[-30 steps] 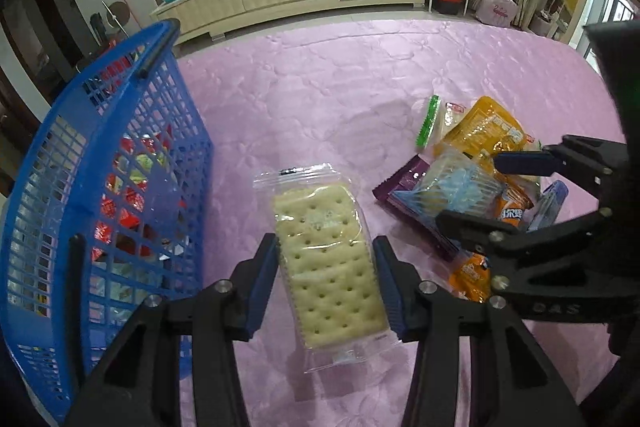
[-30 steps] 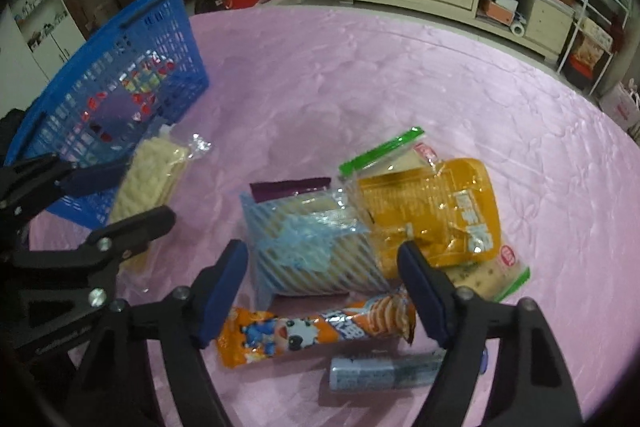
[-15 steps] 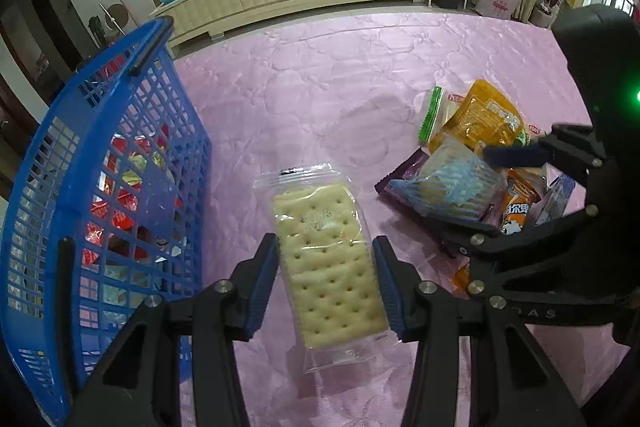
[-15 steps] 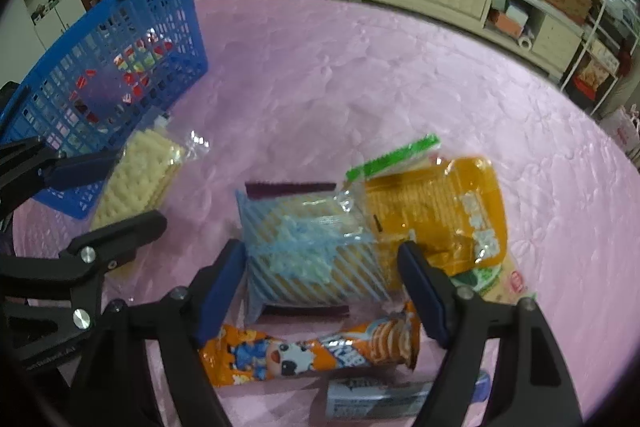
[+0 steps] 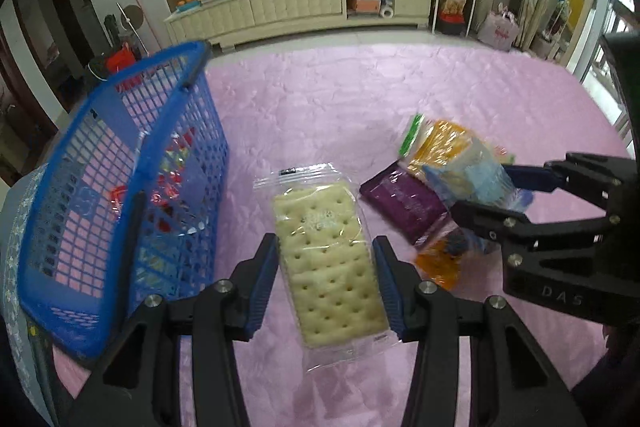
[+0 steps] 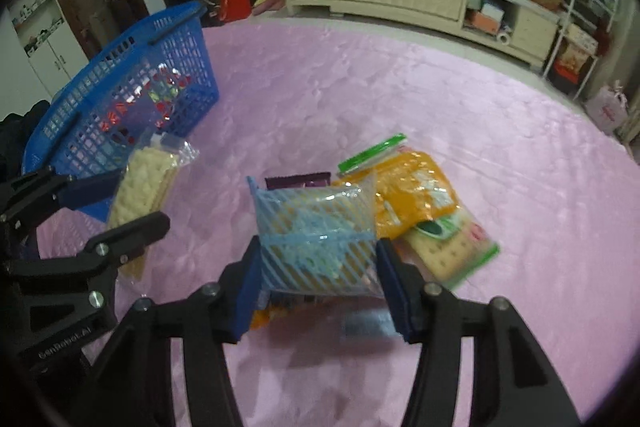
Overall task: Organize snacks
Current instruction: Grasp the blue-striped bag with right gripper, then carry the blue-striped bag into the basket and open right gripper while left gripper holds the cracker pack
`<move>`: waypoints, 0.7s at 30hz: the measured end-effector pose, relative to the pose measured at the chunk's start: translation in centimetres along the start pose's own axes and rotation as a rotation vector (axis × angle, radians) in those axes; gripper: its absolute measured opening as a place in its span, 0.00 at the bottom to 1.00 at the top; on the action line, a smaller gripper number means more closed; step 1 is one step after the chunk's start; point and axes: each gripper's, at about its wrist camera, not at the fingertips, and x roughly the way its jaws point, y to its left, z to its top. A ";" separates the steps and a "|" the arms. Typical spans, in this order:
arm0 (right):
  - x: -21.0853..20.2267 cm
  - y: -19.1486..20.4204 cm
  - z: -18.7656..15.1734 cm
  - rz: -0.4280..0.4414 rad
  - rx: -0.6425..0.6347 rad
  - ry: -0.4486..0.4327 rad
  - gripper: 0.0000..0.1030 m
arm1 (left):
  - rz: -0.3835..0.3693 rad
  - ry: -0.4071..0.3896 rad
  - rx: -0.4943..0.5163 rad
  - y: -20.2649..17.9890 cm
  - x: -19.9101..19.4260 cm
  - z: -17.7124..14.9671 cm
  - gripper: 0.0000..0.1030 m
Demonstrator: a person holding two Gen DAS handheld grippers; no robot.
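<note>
Left tool (image 5: 326,283) is clamped on the cracker pack (image 5: 328,255), its blue pads pressing the pack's two long sides. Seen from the left wrist, the pack's long axis runs straight out along the fingers, sealed clear end pointing away, and the pack sits just right of the blue basket (image 5: 100,211). The basket's near wall stands close beside the left finger; its rim tilts up and away. Right of the basket the pink surface (image 5: 340,99) lies open all the way to its far edge. Farther right of the basket, the right tool (image 5: 486,191) holds a striped packet (image 5: 472,179) over the purple packet (image 5: 404,203).

From the right wrist, the right tool (image 6: 320,267) has its jaws closing, with the blue-striped packet (image 6: 316,227) between them and both pads against its sides; its long axis lies across the fingers. The orange packet (image 6: 412,195) and green-edged cracker pack (image 6: 452,251) lie beyond it, well right of the basket (image 6: 132,95). Broad bare pink surface (image 6: 400,87) separates basket and snack pile.
</note>
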 end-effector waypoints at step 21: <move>-11.0 8.0 -0.2 -0.031 0.011 -0.129 0.58 | 0.004 -0.208 -0.004 5.1 -13.6 -2.0 0.44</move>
